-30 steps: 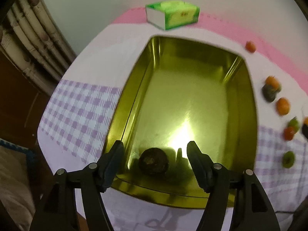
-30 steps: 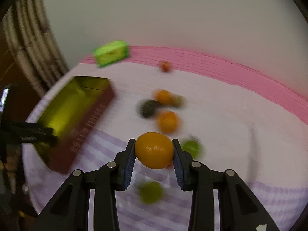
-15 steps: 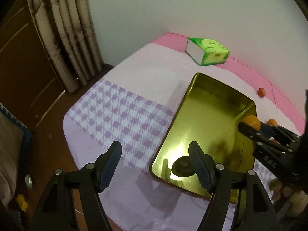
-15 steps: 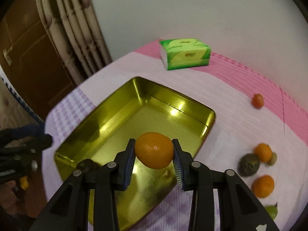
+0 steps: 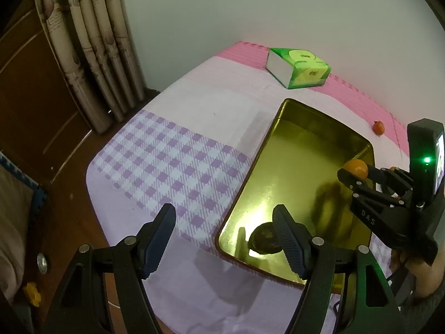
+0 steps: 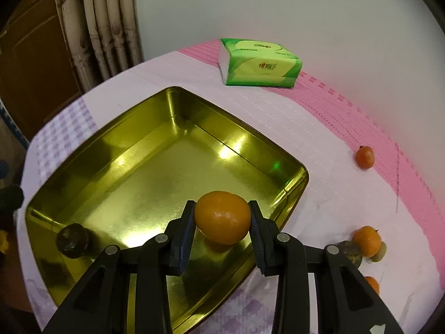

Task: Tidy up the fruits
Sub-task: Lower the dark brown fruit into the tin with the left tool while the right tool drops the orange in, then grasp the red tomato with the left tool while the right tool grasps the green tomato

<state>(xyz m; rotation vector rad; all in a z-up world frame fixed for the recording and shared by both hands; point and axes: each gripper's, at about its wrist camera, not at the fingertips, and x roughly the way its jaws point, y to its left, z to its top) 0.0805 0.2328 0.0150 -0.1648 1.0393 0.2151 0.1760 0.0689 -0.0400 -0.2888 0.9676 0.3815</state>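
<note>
A gold metal tray (image 6: 155, 183) lies on the checked tablecloth, and one dark round fruit (image 6: 73, 240) rests in its near left corner. My right gripper (image 6: 221, 208) is shut on an orange (image 6: 222, 221) and holds it above the tray's near right part. In the left wrist view that orange (image 5: 356, 167) and the right gripper (image 5: 350, 171) hang over the tray (image 5: 250, 183) from the right. My left gripper (image 5: 222, 214) stands open and empty above the tray's near left edge, with the dark fruit (image 5: 262, 240) beside its right finger.
A green tissue box (image 6: 258, 62) sits behind the tray near the wall. Loose on the cloth to the right are a small orange (image 6: 365, 157), another orange (image 6: 366, 240) and a dark fruit (image 6: 349, 252). Curtains and a wooden door stand at the left.
My left gripper has pulled back and to the left off the tray, leaving the dark fruit inside. My right gripper has carried the orange from the loose fruits to above the tray.
</note>
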